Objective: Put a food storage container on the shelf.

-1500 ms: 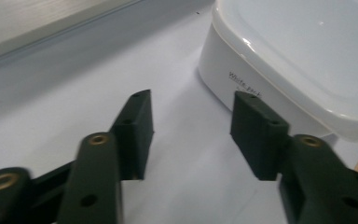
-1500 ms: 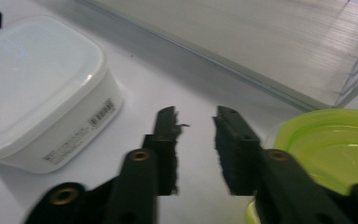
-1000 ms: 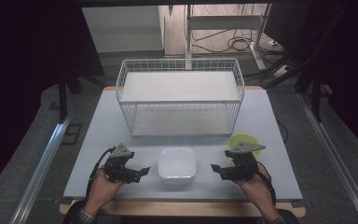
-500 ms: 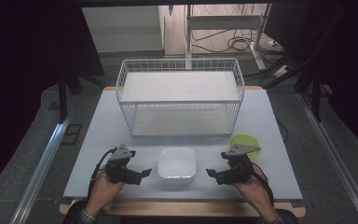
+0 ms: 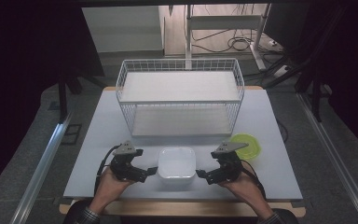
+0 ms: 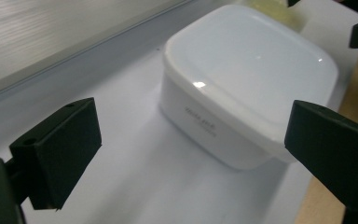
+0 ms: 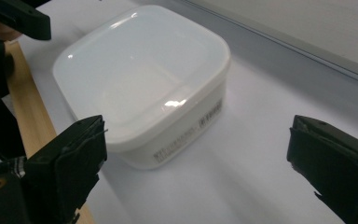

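A white square plastic container (image 5: 177,165) with rounded corners sits near the table's front edge, between my two grippers. My left gripper (image 5: 150,172) is at its left side, jaws wide open, with nothing between them; in the left gripper view the container (image 6: 247,88) lies just ahead of the gripper (image 6: 191,154). My right gripper (image 5: 202,176) is at the container's right side, also open and empty. In the right gripper view the container (image 7: 144,79) sits ahead and to the left of the gripper (image 7: 196,163). Neither gripper touches it.
A white wire basket rack (image 5: 180,95) with a shelf stands at the middle back of the white table (image 5: 275,116). A yellow-green bowl (image 5: 246,144) lies right of the container, behind my right hand. The wooden table edge (image 5: 182,207) runs along the front.
Both grippers have moved inward toward the white container, the right one more so. The container has not moved.
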The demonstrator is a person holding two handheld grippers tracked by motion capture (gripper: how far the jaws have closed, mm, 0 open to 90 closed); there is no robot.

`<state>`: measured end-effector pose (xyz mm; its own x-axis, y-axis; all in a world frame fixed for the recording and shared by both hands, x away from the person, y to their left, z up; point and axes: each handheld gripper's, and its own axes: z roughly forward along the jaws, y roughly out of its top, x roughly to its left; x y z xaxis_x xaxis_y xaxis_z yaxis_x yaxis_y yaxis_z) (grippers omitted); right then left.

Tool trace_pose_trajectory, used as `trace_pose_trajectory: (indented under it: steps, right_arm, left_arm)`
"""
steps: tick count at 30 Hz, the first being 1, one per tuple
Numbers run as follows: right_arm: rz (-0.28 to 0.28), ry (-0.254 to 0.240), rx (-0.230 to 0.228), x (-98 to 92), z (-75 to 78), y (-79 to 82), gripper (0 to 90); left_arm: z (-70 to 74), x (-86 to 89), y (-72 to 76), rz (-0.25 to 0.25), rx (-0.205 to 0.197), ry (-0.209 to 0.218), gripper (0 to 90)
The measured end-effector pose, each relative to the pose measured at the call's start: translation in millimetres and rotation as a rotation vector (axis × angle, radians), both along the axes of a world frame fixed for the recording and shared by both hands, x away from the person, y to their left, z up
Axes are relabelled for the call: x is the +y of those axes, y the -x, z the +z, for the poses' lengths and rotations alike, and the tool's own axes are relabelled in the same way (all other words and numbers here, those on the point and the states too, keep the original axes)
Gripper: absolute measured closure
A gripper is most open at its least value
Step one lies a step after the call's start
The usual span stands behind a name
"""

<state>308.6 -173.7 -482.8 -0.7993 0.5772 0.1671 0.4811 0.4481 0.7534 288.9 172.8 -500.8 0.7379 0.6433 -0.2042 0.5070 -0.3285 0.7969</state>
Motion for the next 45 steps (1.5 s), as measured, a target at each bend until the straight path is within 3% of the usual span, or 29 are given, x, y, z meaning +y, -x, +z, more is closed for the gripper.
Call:
trace_pose_trajectory:
  steps: [7, 10, 16, 19, 24, 25, 28, 29, 31, 34, 39, 40, 45]
  right_arm:
    - [0.024, -0.031, 0.071, 16.9, -0.5, -12.1, 10.1]
    - [0.027, -0.028, 0.081, 20.9, -3.0, -15.7, 11.3]
    - [0.058, -0.034, 0.15, 33.0, -12.3, -21.9, 17.8]
    - [0.045, -0.037, 0.195, 33.8, -11.4, -20.7, 22.1]
    - [0.006, -0.041, 0.21, 29.2, -7.0, -15.1, 34.3]
    - [-0.013, -0.043, 0.206, 27.0, -4.0, -12.0, 42.2]
    - [-0.031, -0.044, 0.196, 24.8, -0.1, -8.7, 49.7]
    - [-0.051, -0.042, 0.161, 22.2, 4.6, -5.5, 56.0]
    - [-0.065, -0.047, 0.14, 19.5, 7.8, -4.0, 61.0]
    - [-0.087, -0.063, 0.148, 16.9, 8.8, -4.2, 64.5]
    - [-0.111, -0.153, 0.195, 8.8, 9.6, -4.7, 76.7]
    - [-0.111, -0.153, 0.195, 8.8, 9.6, -4.7, 76.7]
    - [-0.122, -0.153, 0.14, 11.0, 9.5, -2.5, 79.4]
  left_arm:
    - [-2.9, -14.0, -10.1, -0.056, 0.025, -0.017, 7.4]
    - [-7.2, -17.8, -15.5, -0.075, 0.068, 0.01, 8.0]
    - [-12.6, -26.8, -21.0, -0.126, 0.141, 0.057, 10.1]
    - [-9.0, -28.6, -14.8, -0.105, 0.164, 0.043, 14.2]
    - [-3.1, -23.0, -5.6, -0.077, 0.175, 0.042, 29.1]
    - [-0.1, -20.8, -0.7, -0.066, 0.162, 0.036, 38.3]
    - [2.6, -21.1, 3.5, -0.049, 0.143, 0.031, 47.6]
    - [4.7, -21.7, 6.5, -0.023, 0.109, 0.031, 51.0]
    - [5.6, -21.8, 7.1, -0.013, 0.096, 0.034, 57.2]
    - [6.3, -19.9, 7.0, 0.013, 0.098, 0.069, 61.8]
    - [7.9, -15.1, 8.7, 0.057, 0.096, 0.109, 72.1]
    - [7.9, -15.1, 8.7, 0.057, 0.096, 0.109, 74.6]
    - [5.4, -10.6, 6.2, 0.082, 0.121, 0.148, 79.0]
